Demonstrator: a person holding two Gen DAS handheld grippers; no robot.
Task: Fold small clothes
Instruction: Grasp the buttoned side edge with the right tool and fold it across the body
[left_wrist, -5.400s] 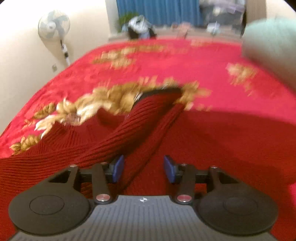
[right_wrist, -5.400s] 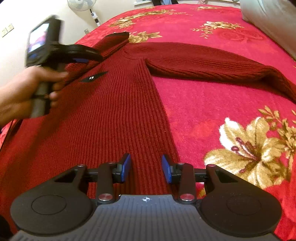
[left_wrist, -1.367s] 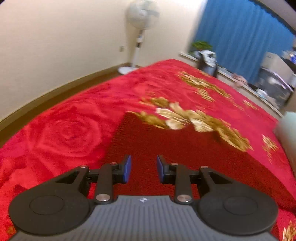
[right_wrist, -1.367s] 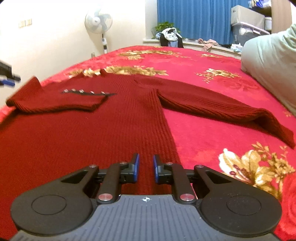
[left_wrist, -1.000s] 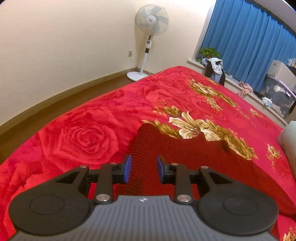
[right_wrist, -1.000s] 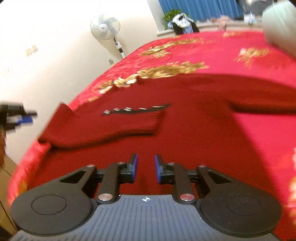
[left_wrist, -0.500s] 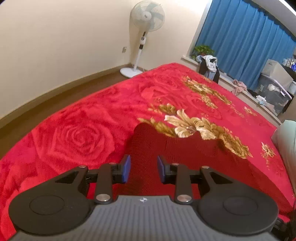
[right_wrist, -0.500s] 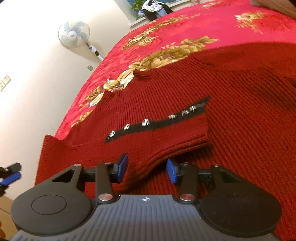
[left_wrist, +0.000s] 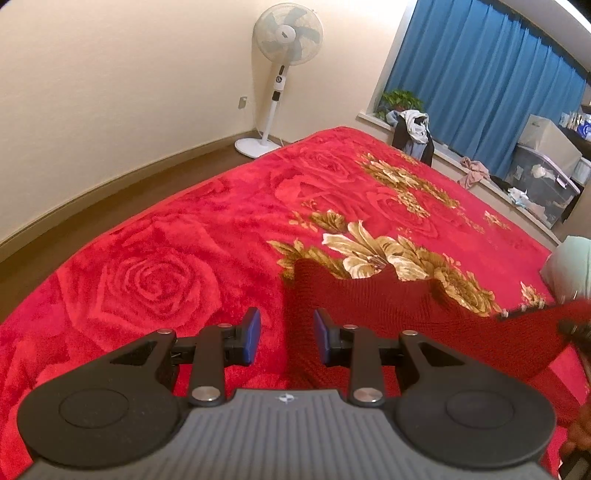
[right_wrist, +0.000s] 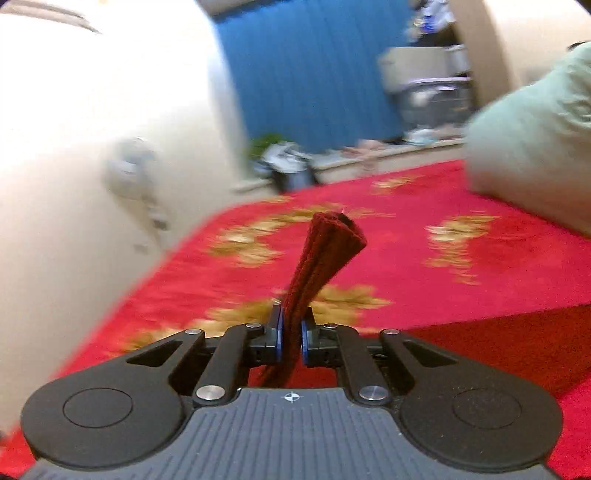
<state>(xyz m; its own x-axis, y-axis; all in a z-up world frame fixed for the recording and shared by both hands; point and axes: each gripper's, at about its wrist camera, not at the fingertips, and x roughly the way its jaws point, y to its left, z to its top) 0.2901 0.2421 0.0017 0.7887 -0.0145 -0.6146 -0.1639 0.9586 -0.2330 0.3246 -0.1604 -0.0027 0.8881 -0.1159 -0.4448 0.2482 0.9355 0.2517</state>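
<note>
Lifted off the bed (left_wrist: 207, 236), the sleeve (right_wrist: 325, 251) now sits pinched in the right gripper (right_wrist: 290, 341) for folding; left gripper (left_wrist: 284, 338), narrowly apart, straddles the sweater (left_wrist: 369, 295) edge unclamped.

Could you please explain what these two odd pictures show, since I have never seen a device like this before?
There is no robot here. A person holds a hand-held gripper in each hand, each with two fingers tipped with blue pads, and each carries a wide-angle camera looking forward along its fingers. That is why black levers fill the bottom of both pictures.

One picture comes from the left gripper, the other from the right gripper. Both look over a bed with a red blanket with gold flowers. A dark red knitted sweater lies on it, to be folded.

The left gripper's jaws stand apart, with the sweater's edge between them but not pinched. The right gripper is shut on a strip of the sweater, which sticks up ahead of it; that picture is blurred.

Behind are a fan, blue curtains and a pale green pillow.
</note>
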